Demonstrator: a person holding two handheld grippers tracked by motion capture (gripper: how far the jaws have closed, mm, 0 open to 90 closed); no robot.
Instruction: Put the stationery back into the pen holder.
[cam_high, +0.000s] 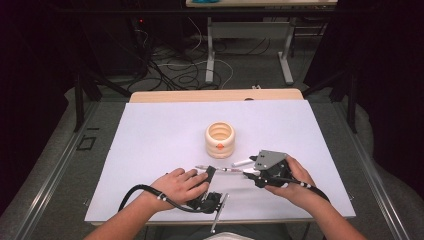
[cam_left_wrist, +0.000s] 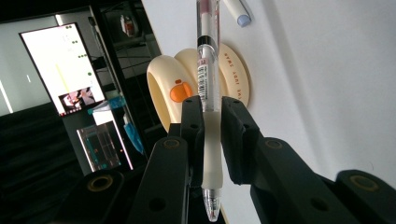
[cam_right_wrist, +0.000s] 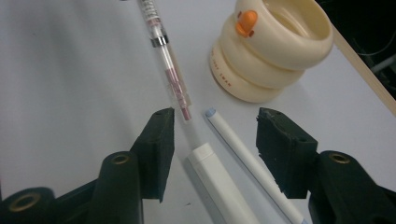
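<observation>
left claw (cam_left_wrist: 212, 135) grips the clear pen (cam_left_wrist: 208, 70) at its pale grip, near the cream holder (cam_high: 220, 139). right claw (cam_right_wrist: 215, 154) gapes wide around a white cap (cam_right_wrist: 219, 179); judged next: capping or stowing needs alignment.

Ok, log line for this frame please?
left gripper: shut on clear pen | right gripper: open over white pen and cap | cup: upright, apart | table

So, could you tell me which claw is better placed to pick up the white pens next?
The right claw. Its jaws stand open with the white pen and the thin white pen lying between them on the table. The left claw is already shut on the clear pen.
</observation>
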